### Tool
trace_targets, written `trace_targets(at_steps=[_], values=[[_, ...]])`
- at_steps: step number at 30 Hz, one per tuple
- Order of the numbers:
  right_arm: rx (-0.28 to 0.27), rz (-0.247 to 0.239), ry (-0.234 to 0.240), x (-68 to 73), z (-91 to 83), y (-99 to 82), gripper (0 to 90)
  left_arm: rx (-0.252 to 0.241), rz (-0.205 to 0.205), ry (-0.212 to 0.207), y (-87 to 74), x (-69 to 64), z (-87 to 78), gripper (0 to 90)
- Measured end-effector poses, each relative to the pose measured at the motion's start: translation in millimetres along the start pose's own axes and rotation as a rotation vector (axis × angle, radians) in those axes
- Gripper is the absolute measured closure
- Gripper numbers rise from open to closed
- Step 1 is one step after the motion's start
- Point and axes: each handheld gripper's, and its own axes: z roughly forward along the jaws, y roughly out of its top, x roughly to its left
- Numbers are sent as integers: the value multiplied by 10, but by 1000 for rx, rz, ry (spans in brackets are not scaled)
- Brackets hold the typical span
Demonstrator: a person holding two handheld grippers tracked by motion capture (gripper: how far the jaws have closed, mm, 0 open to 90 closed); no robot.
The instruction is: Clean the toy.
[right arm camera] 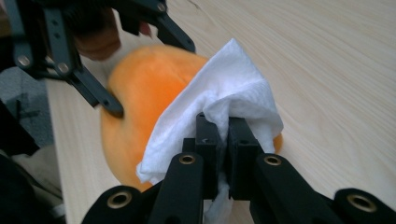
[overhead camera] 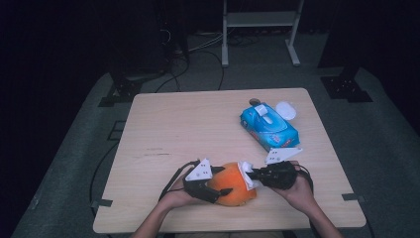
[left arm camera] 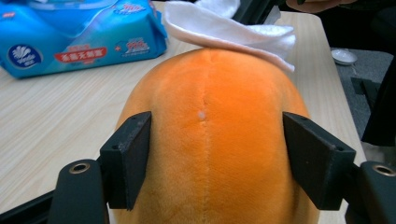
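Tongs first: the left tongs [left arm camera: 217, 156] straddled the orange plush toy [overhead camera: 233, 188] with their jaws partly apart, one black pad on either flank; whether the pads were pressing into the fabric or only resting against it I could not tell. The right tongs [right arm camera: 223, 140] were together, clamped on a folded white wipe [right arm camera: 224, 100], which lay against the toy's end nearest them.

The counter [overhead camera: 198, 124], pale wood, carried everything. The toy sat close to its near edge, about midway along, between the two hands. A blue wipes pack [overhead camera: 270, 126] lay well apart toward the far right corner, with a small white lid [overhead camera: 286, 110] just beside it.

Judgement on the wiping step: the left side should hold the toy firmly enough that it did not roll or slide toward the near edge, yet not crush the pile. The wipe should be drawn along the seam in short strokes, pressure kept light, with the cloth bunched ahead of the jaws so bare plastic did not scrape the plush. The hold on the toy would need shifting to reach the flanks covered by the pads.
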Motion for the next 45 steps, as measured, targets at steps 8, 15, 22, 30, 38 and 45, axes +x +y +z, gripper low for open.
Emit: trace_targets(at_steps=[8, 15, 22, 30, 38, 45], values=[[62, 17, -9, -53, 22, -128, 844, -18, -130, 11, -89, 190, -111, 276], [26, -36, 12, 115, -9, -8, 844, -14, -127, 23, -61, 135, -56, 277], [25, -17, 2, 32, -3, -28, 843, -10, -104, 25, -34, 101, -34, 276], [16, -22, -15, 35, -22, 21, 843, 11, -27, 39, 53, -31, 22, 268], [12, -27, -8, 42, -26, 45, 843, 22, 26, 6, 132, -143, 58, 237], [47, -45, 25, 91, -9, -23, 842, 63, -151, -26, 85, 30, 19, 43]])
